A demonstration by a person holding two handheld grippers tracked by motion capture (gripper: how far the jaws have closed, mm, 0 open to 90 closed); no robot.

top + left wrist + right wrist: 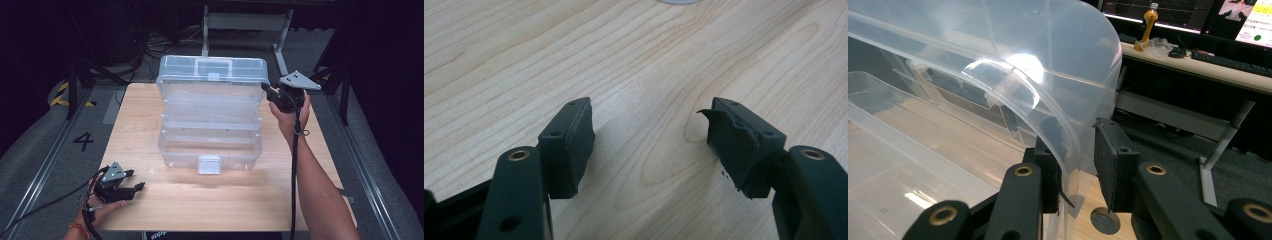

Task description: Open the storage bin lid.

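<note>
Left gripper (131, 186) empty — right gripper (270, 92) grips lid (212, 75).

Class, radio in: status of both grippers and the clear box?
Right gripper astride raised lid edge. Left gripper open over table. Clear box open. Nothing in the way.

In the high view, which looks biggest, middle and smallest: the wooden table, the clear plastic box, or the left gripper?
1. Wooden table, biggest by far.
2. Clear plastic box, standing on the table with its lid up.
3. Left gripper, smallest, even though it is nearest the camera.
</note>
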